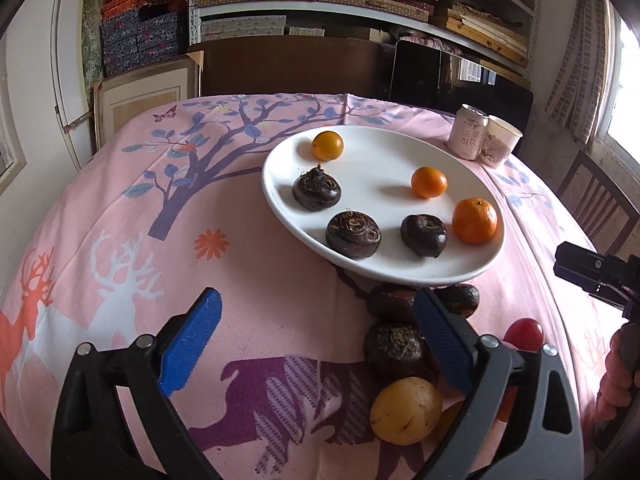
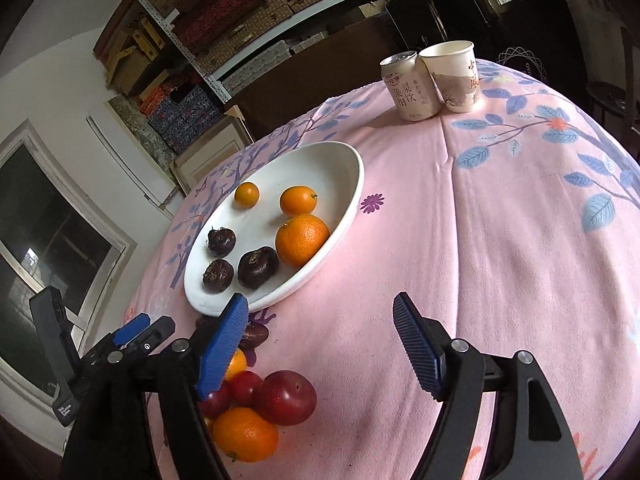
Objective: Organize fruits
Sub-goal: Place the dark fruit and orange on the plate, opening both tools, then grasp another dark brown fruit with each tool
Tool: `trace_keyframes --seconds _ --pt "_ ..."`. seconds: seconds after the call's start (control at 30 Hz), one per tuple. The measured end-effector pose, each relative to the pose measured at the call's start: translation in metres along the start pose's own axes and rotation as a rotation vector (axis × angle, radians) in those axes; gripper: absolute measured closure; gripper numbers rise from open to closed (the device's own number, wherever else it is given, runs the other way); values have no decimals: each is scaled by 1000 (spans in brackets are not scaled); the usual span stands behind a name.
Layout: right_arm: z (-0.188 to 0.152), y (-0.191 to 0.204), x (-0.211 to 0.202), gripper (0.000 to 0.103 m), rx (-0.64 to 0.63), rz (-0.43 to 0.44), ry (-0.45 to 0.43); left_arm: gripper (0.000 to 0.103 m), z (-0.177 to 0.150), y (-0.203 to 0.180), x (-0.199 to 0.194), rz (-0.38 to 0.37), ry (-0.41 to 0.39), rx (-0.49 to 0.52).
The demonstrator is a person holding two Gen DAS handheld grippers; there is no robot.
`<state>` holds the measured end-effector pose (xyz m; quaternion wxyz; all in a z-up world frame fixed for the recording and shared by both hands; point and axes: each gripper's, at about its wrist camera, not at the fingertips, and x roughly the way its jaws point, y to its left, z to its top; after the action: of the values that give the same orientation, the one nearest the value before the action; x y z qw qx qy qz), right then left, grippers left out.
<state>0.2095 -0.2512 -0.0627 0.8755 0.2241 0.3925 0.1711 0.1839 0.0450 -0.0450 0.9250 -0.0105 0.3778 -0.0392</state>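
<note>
Both the left gripper (image 1: pixel 316 312) and the right gripper (image 2: pixel 320 316) are held wide open, nothing between the ribbed blue fingers (image 1: pixel 192 344). The white plate (image 1: pixel 360 152) of fruit lies beyond them. Loose plums (image 2: pixel 286 396) beside the right gripper's left finger are seen clearly only by the right wrist.

Water chestnuts (image 1: pixel 404 300) by plate (image 1: pixel 384 272): my left gripper's right finger (image 1: pixel 444 340) covers part of them.
Red fruit (image 1: pixel 523 334): lower half behind my tongs' frame.
My hand (image 1: pixel 618 376): cut off at picture's edge.
Small orange (image 2: pixel 236 364): mostly behind my right gripper's left finger (image 2: pixel 222 348).
</note>
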Motion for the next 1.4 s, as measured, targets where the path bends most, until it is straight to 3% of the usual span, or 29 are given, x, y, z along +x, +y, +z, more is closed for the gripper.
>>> trace_keyframes --seconds 0.37,0.5,0.7,0.83,0.9,1.0,1.03,1.17,1.3,1.33,1.37,1.4 --pt "0 4 2 27 -6 7 23 8 -2 -26 19 22 28 126" --pt "-1 6 2 26 -12 11 27 7 4 -24 27 -17 48 96" --pt "-2 7 4 26 -15 7 33 4 9 -14 46 -95 143 33" --pt "-1 2 3 26 8 10 31 4 5 12 47 -126 185 -15" --pt "0 1 3 25 15 17 32 4 4 24 42 -97 177 -39" --pt "2 1 1 25 15 21 26 4 3 31 30 56 131 -29" --pt "2 1 0 25 13 23 22 6 2 33 28 70 125 -30" --pt "1 5 -1 25 -6 36 24 6 5 25 16 -5 69 -20" --pt "0 9 0 25 -26 39 31 6 2 3 24 53 76 86" --pt "-1 10 1 25 -28 40 33 9 1 1 28 59 90 95" --pt "-1 11 1 25 -31 40 34 20 1 0 33 62 103 99" --pt "-1 12 1 25 -36 39 35 22 2 1 36 50 110 96"
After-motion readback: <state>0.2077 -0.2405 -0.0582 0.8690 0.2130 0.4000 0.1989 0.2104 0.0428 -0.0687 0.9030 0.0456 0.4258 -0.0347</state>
